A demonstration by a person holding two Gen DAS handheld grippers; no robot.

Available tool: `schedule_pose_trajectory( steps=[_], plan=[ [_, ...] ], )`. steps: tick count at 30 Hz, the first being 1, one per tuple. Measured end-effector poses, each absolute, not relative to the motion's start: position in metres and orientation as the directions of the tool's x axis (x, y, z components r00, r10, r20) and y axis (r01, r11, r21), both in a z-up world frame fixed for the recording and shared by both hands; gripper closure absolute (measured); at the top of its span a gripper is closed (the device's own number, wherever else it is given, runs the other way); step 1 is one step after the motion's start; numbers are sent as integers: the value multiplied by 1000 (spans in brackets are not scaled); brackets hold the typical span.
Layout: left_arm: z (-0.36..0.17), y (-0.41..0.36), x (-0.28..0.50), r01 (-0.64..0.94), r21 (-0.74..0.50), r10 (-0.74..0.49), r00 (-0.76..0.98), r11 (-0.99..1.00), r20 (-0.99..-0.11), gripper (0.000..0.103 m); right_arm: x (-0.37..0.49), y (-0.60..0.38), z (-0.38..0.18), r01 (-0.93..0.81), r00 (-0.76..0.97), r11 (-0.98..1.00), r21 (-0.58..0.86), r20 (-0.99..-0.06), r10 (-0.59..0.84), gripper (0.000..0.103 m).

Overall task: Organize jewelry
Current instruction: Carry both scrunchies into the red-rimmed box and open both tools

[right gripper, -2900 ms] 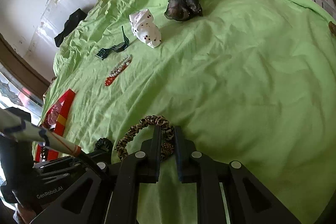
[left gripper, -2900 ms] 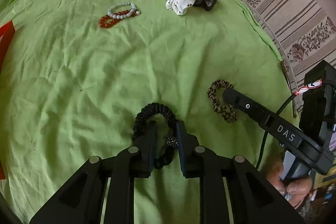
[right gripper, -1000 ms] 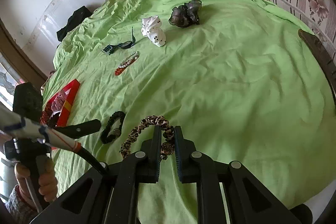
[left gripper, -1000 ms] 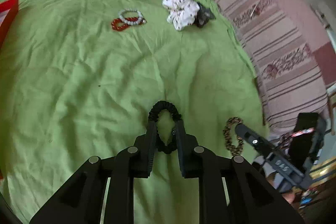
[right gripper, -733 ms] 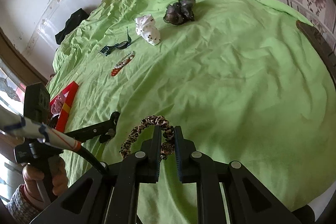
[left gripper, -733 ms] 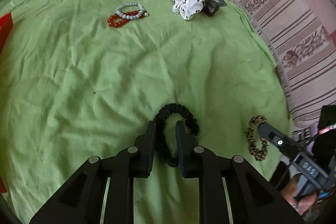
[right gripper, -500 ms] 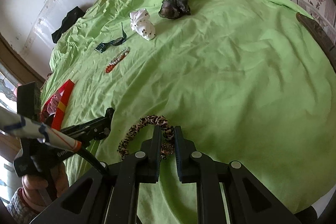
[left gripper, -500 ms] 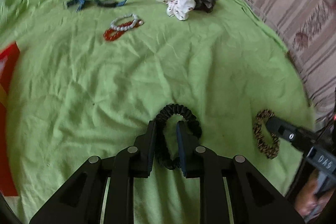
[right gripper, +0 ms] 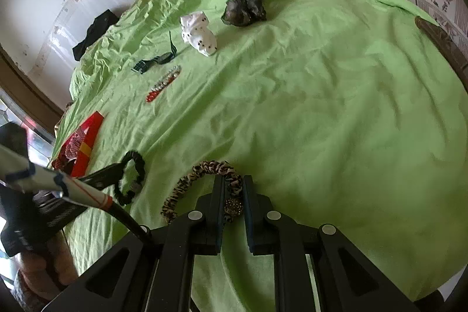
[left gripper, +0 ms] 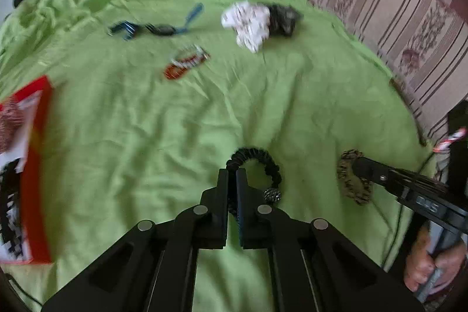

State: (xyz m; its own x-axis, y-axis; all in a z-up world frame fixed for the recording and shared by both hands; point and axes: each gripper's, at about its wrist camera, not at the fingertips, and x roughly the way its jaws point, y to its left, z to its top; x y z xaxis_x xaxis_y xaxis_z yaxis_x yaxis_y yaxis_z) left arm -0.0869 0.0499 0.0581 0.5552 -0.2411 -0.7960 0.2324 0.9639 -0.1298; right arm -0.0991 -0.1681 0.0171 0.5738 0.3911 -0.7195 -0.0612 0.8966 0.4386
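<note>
Green sheet [right gripper: 336, 84] fills both views, though your left wrist view is smeared: the beaded bracelets [left gripper: 187, 62] and watch [left gripper: 159, 28] blur. Your left gripper [left gripper: 232, 180] pinches the black scrunchie [left gripper: 257, 163]; your right gripper [right gripper: 233, 189] is clamped on the leopard scrunchie [right gripper: 201, 171], both near the sheet's close edge. The red box [left gripper: 32, 165] is cut off at the left. White scrunchie [right gripper: 199, 34] and grey scrunchie [right gripper: 245, 6] lie far off, across bare sheet.
</note>
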Motion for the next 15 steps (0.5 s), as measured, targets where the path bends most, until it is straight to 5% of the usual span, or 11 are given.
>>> schedule_pose_trajectory(
  steps=[7,15],
  plan=[
    [106,130,-130,107,-212,-230,649,971,-726,99,-104,-153,42,-118,581,890,440,-696,421,90],
    [113,273,-165,-222,-293,-58,698,930,-714,99,-106,-83,84,-269,547,879,395,-688,477,90]
  ],
)
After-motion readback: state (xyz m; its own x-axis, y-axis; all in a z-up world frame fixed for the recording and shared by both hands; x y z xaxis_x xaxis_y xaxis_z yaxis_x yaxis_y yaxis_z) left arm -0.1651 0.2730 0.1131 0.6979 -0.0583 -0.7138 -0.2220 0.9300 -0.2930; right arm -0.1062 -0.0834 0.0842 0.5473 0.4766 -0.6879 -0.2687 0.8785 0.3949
